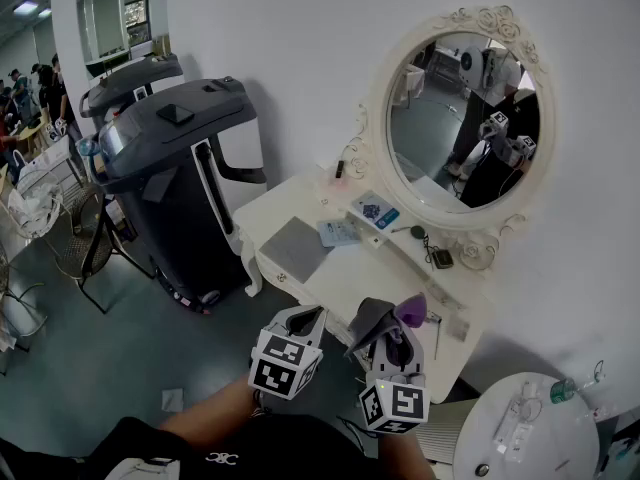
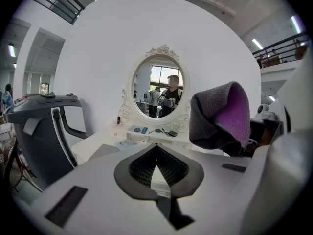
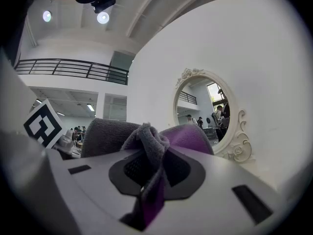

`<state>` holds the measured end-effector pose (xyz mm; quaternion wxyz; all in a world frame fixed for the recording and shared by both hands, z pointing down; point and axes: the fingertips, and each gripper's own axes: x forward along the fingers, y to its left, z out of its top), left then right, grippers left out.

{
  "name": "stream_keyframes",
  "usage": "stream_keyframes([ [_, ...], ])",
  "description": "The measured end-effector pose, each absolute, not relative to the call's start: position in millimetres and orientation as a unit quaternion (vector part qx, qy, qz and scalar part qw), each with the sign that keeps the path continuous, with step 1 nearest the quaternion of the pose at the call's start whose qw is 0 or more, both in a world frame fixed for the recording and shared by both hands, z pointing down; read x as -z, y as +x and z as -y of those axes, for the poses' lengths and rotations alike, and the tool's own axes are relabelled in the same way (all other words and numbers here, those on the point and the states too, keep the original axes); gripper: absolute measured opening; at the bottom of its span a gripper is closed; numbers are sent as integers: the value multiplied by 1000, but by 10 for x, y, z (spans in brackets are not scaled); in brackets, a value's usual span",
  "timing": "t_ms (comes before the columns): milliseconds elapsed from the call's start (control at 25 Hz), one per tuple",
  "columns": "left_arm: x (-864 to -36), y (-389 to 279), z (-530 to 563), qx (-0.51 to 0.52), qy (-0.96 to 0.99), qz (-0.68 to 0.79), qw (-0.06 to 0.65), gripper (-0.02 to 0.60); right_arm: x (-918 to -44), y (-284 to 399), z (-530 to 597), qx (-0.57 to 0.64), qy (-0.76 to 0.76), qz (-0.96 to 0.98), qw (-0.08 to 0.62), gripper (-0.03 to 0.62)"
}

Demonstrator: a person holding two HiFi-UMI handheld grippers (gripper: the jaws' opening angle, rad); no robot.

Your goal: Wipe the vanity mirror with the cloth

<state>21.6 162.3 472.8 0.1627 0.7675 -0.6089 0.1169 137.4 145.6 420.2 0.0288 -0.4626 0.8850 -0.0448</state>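
No readable text (anywhere in view).

This is a big open hall used as a lab or workshop, with a home corner staged inside it: a white vanity mirror (image 1: 462, 118) in a scrolled frame stands on a white dressing table (image 1: 345, 278) against a bare partition wall (image 1: 300, 38). Just beside it a dark grey machine (image 1: 175, 158) stands on a plain grey-green floor (image 1: 100, 358). High overhead are a railed balcony (image 3: 68, 67) and ceiling spotlights (image 3: 102, 17), and people (image 1: 45, 88) gather at work places at the far left
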Motion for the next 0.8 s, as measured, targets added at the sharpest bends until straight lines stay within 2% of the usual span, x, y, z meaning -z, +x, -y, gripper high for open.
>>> stream_keyframes([
  [800, -4844, 531, -1616, -139, 759, 613, 169, 0, -4324, 1621, -1441, 63, -447, -892, 32, 51],
])
